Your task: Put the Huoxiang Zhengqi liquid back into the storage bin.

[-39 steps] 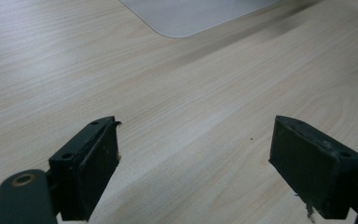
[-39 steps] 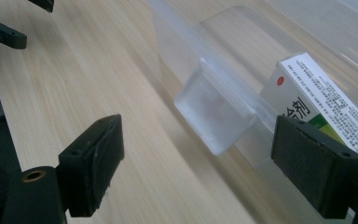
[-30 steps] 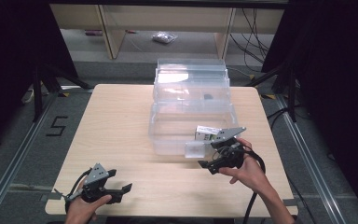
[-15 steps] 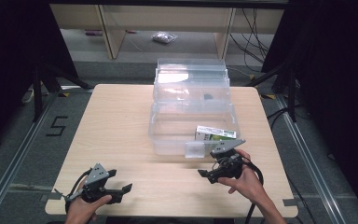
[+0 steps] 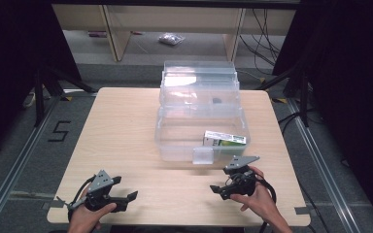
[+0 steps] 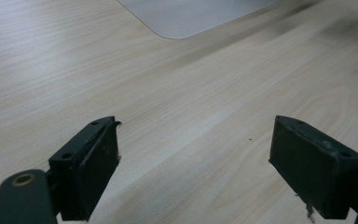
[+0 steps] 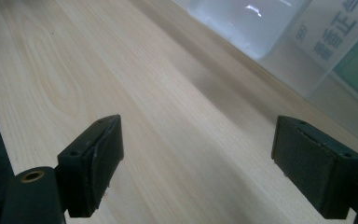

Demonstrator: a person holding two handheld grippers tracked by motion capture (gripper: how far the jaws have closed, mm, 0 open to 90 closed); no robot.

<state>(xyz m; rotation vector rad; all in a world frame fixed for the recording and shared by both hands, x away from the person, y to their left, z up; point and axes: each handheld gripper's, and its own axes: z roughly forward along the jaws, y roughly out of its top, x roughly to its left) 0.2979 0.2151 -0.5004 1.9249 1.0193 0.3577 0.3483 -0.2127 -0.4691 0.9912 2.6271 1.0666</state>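
Note:
A clear plastic box (image 5: 175, 138) with its lid (image 5: 199, 77) swung back stands on the wooden table (image 5: 126, 126). Inside its right end lies a green-and-white carton (image 5: 225, 139), seen through the wall as a carton (image 7: 345, 42) with printed characters in the right gripper view. My right gripper (image 5: 217, 190) rests open near the table's front right, just in front of the box, nothing between its fingers (image 7: 93, 163). At the front left my left gripper (image 5: 126, 196) is open and empty too, its fingers (image 6: 86, 168) wide apart over bare wood; the box's corner (image 6: 191, 16) shows ahead.
A small latch tab (image 5: 203, 156) hangs on the box's front wall. Beyond the table stand wooden shelves (image 5: 175, 24) with a small bag (image 5: 170, 39) on the floor. Metal rails and cables run along both sides. A "5" mark (image 5: 58, 131) is on the floor at left.
My right gripper has drawn back from the box's front right corner toward the table's front edge and sunk lower. The carton stays in the box. The left gripper has not moved.

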